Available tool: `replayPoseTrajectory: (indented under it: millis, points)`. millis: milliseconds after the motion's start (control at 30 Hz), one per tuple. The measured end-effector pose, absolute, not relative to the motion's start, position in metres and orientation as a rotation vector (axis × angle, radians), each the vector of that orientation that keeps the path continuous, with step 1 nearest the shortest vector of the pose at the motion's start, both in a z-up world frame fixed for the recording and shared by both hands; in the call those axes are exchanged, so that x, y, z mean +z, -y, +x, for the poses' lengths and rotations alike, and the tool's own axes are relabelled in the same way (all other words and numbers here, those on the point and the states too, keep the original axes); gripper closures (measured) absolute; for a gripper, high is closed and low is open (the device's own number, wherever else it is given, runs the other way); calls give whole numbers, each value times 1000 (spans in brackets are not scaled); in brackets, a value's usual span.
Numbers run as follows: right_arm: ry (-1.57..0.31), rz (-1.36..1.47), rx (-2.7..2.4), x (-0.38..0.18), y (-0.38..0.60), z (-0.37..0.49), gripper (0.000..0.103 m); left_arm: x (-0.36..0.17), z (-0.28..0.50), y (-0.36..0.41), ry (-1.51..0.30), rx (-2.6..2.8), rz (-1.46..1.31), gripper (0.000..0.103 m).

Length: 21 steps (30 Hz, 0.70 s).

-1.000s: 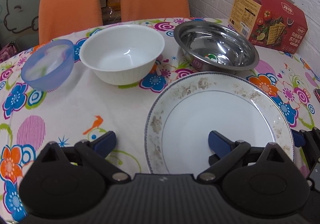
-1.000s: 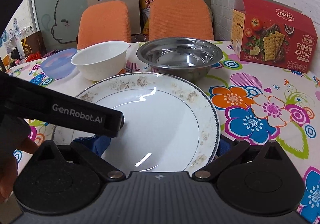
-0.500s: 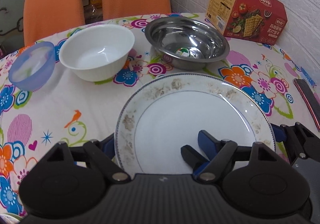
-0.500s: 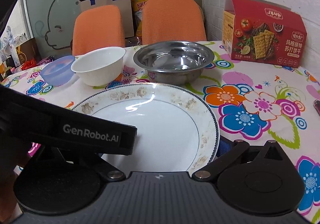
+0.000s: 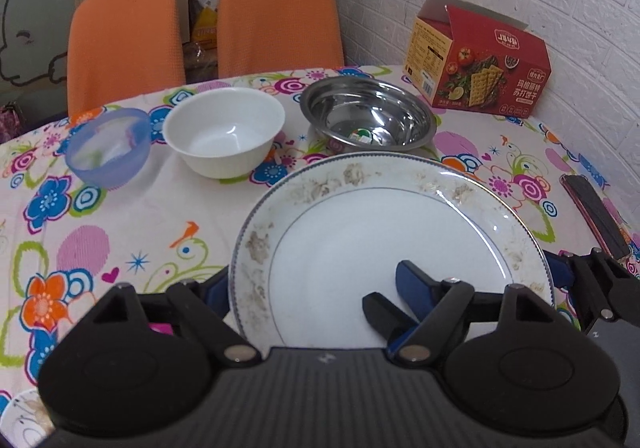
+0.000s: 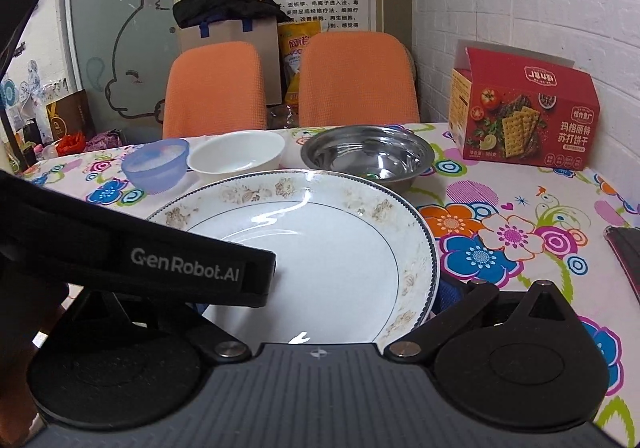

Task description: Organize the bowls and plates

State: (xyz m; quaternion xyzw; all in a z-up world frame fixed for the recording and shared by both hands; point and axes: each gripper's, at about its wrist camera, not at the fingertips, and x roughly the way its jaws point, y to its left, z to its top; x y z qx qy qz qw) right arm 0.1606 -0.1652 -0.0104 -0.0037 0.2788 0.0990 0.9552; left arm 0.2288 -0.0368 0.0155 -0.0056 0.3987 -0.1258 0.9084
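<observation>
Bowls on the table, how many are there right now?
3, in a row behind the plate: blue plastic bowl on the left, white bowl in the middle, steel bowl on the right. Anything behind the grippers is hidden.

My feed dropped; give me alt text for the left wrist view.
A large white plate fills the foreground between the left hand-held gripper fingers. Behind it on the floral table sit a blue bowl, white bowl and steel bowl.
</observation>
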Motion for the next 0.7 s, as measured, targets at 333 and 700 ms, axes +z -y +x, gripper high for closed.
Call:
replayPoseTrajectory:
  millis: [333,700]
  points:
    - [-524,-25,421,7,82,99,12,43,135,-60,-767,-64,-49,24]
    - [-607,-69,613,-11,5,63,12,17,60,-149,-789,130,-107,24]
